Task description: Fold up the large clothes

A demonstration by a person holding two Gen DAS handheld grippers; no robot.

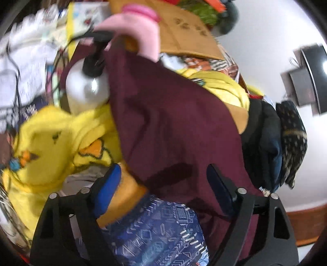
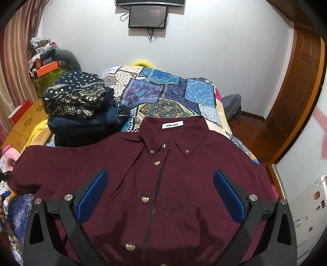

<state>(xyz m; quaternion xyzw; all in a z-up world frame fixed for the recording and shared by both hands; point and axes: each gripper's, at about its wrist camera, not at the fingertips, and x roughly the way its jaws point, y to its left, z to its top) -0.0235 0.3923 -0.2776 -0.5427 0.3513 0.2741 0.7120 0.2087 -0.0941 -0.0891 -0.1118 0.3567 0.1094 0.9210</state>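
Jaws on both the left gripper and right gripper are spread wide, holding nothing. Maroon shirt lies buttoned, face up on the patchwork bed, near the folded stack. Probably next: grab the left sleeve and fold inward.

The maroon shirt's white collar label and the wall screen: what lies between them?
In the right wrist view, the patchwork bedspread, then bare white wall, separate the maroon shirt from the screen.

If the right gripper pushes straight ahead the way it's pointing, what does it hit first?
Most likely the maroon shirt: the open right gripper points at its buttoned front, spread directly ahead. Depth is unclear.
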